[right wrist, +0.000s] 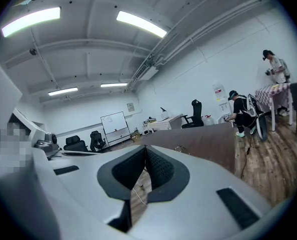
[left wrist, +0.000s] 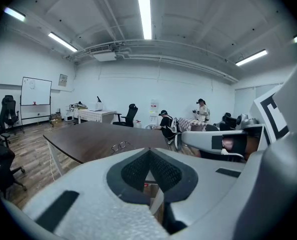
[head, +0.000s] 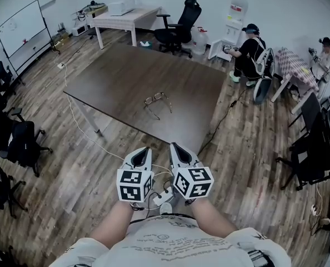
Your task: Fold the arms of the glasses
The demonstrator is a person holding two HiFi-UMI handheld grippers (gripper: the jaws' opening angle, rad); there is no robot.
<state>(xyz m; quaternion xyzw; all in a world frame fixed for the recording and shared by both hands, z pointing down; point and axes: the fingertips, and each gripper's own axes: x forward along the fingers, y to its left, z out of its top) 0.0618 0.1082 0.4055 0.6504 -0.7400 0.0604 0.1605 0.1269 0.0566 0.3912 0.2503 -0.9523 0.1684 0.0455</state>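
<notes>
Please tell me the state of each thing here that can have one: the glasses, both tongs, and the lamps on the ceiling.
glasses: arms unfolded, lying on the brown table, neither tongs touching them.
left tongs: shut, empty, held over the floor short of the table.
right tongs: shut, empty, held beside the left tongs, also short of the table.
ceiling lamps: lit.

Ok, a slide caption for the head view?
Left claw and right claw shut, empty, near the body; glasses lie unfolded on the table ahead.
</notes>
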